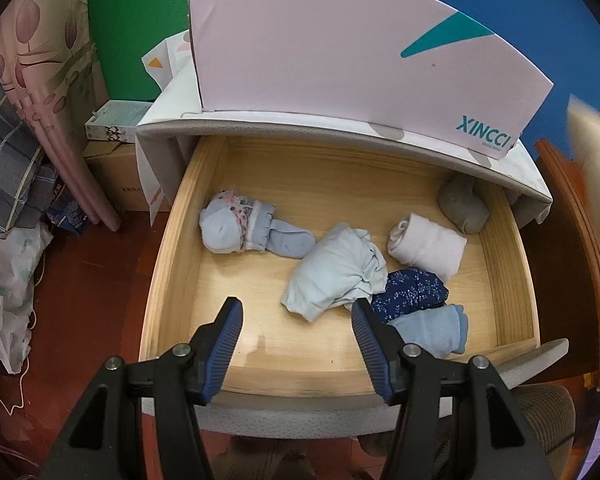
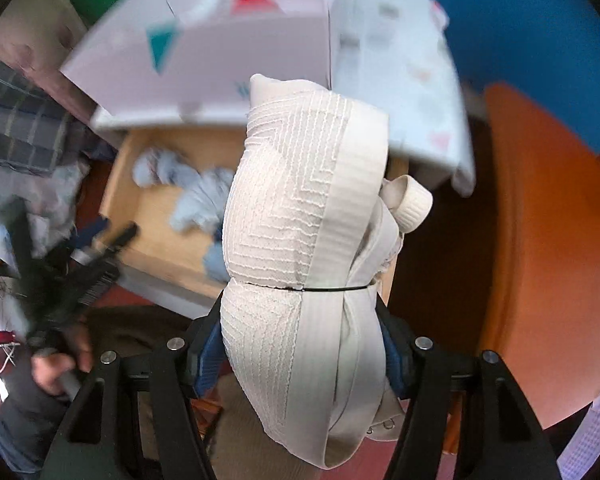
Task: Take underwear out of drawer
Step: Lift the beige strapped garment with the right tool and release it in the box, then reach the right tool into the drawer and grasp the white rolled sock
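The wooden drawer (image 1: 172, 248) is pulled open and holds several rolled garments: a pale blue bundle (image 1: 336, 268), a frilled blue roll (image 1: 236, 226), a white roll (image 1: 428, 246), a navy floral piece (image 1: 412, 290), a blue sock roll (image 1: 436, 330) and a grey roll (image 1: 460, 206). My left gripper (image 1: 296, 310) is open and empty over the drawer's front part. My right gripper (image 2: 300, 312) is shut on a cream rolled underwear bundle (image 2: 300, 208) tied with a black band, held up above and to the right of the drawer (image 2: 156, 240).
A white XINCCI box (image 1: 340, 52) stands on the cabinet top (image 1: 500, 168). Curtain and bedding (image 1: 20, 168) lie at the left. An orange-brown wooden surface (image 2: 540, 240) is at the right. The left gripper and the hand holding it (image 2: 60, 300) show in the right wrist view.
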Motion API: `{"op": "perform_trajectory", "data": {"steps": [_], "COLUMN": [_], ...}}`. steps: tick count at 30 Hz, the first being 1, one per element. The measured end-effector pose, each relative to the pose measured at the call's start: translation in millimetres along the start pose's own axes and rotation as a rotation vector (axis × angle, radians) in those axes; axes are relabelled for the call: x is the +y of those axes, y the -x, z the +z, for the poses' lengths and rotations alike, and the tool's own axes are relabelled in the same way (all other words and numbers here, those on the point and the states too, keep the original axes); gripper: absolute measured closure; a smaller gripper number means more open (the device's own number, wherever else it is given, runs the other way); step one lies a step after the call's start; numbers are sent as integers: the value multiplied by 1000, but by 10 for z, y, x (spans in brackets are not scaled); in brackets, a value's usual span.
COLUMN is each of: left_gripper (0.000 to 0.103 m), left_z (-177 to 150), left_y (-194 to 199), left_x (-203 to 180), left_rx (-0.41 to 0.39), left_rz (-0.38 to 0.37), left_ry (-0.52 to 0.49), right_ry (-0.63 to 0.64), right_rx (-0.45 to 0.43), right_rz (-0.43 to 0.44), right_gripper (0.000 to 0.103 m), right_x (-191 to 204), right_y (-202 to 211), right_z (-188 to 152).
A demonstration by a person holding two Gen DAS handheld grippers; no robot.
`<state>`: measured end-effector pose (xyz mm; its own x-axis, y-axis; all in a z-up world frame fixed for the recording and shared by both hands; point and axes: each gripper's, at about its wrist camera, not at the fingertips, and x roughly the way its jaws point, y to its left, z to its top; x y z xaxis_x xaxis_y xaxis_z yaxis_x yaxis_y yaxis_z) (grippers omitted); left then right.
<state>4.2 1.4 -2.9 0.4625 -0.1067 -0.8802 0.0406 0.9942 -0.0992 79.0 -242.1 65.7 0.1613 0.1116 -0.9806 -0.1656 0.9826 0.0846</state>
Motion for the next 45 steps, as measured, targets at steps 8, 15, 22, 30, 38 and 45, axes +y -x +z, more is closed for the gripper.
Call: {"op": "perform_trajectory", "data": {"steps": [8,15,22,30,38,45], "left_gripper": [45,45,45,45,45,45], "left_z": [-2,-3,11,20,17,13], "left_y": [-11,-8,-33,-43,-46,-64], "left_x": [65,86,75,101,79,145], "left_rx": [6,9,19,20,21,37], "left_rz": [7,2,-1,-12,-1,-10], "left_ry": [16,18,16,38,34,58], "right_ry": [15,14,15,3,28,107], "right_rx": [-135,-121,-46,29,-54,-84], "right_rz": [-41,-88,-92,-82,-55,17], "right_gripper": [42,42,42,36,32,32], "right_x": [261,492,572,568,539,526], "right_y": [481,215,-342,-845,-439,-53], "right_z": [875,1849,2306,2399,2225,1470]}}
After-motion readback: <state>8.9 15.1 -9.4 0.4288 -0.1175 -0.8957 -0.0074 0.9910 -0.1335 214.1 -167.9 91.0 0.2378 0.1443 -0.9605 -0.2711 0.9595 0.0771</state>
